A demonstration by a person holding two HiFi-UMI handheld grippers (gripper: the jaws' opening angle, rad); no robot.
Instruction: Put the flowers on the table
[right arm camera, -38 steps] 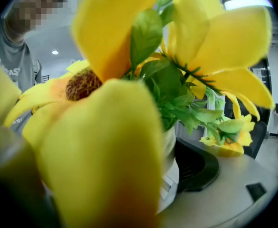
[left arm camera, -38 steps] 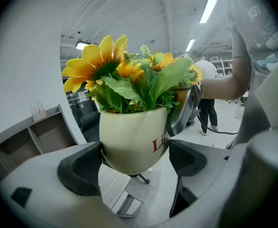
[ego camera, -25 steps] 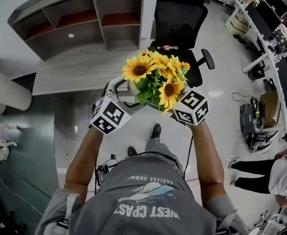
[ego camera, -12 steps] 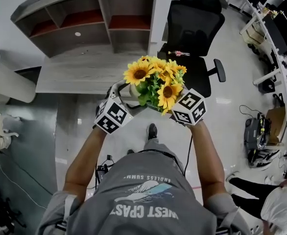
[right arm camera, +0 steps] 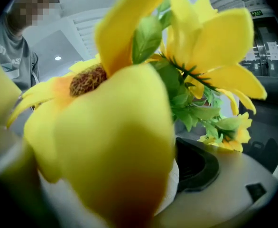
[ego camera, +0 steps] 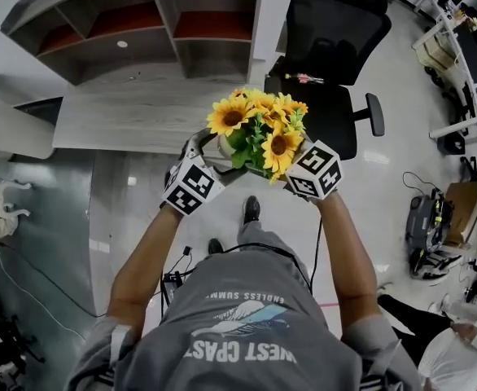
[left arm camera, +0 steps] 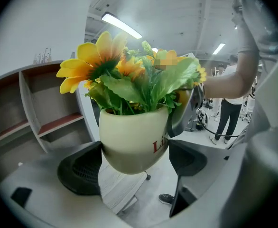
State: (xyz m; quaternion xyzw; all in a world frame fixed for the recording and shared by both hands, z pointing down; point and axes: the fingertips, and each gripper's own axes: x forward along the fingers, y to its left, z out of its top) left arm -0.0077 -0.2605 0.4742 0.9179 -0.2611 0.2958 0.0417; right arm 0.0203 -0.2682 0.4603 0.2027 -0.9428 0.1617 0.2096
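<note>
A cream flower pot [left arm camera: 129,139] with red lettering holds yellow sunflowers [ego camera: 259,129] and hangs in the air in front of the person's chest. My left gripper [left arm camera: 135,167] is shut on the pot, a dark pad pressing each side of its base. My right gripper [right arm camera: 177,184] grips the pot's other side; one black pad [right arm camera: 198,167] lies against the white wall, and petals hide the other. The grey wooden table [ego camera: 124,116] lies just left of and beyond the flowers, at a lower level.
A shelf unit [ego camera: 116,31] with red-lined bays stands behind the table. A black office chair [ego camera: 332,63] sits directly past the flowers. A white column [ego camera: 273,10] rises between shelf and chair. Desks with equipment [ego camera: 466,63] line the right side.
The person has stepped a little toward the table and shelf, which now sit larger in view. The pot stays held between both grippers in the same way.
</note>
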